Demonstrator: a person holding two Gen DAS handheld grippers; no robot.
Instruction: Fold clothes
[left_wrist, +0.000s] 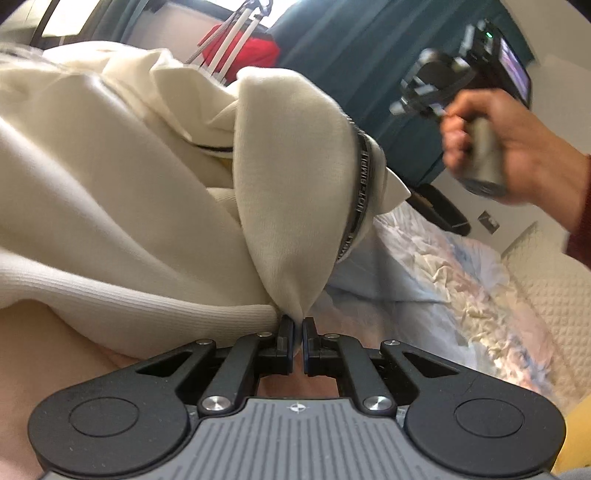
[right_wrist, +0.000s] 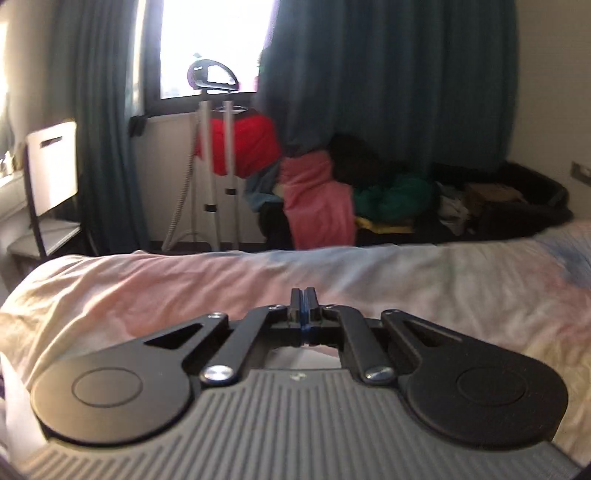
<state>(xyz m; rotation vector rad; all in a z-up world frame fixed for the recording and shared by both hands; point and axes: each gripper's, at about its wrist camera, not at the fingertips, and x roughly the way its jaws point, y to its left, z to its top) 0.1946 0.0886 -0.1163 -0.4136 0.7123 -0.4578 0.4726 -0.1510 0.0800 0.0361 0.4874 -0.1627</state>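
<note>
A: Item one, the largest: bed (right_wrist: 229, 284). State and room?

B: Pastel sheet, rumpled. In my right view it runs bare from the gripper out to its far edge; beyond that edge is a dark curtain (right_wrist: 388, 92). So there is open room over the sheet on that side, and I judge it the natural place to lay things down.

A: Item two: sweater (left_wrist: 110, 192).

B: Cream knit, bunched and lifted off the bed, filling the left half of my left view. A ribbed hem sags low, a lettered band (left_wrist: 360, 184) shows at one fold. Risk: I hold only a small gather, so the weight could drag it loose, and the hanging folds could land creased or doubled on the sheet.

A: Item three: right gripper (right_wrist: 304, 295).

B: Fingers pressed together, holding nothing, over the bed and well apart from the sweater. In the left view it is blurred, my hand (left_wrist: 491, 140) around its handle. Risk: with no second hold the cloth twists freely.

A: Item four: left gripper (left_wrist: 298, 325).

B: Pinching the sweater's gathered point, fingers nearly closed on cloth. Risk: the pinch sits near the fingertips, so slippage looks possible.
</note>
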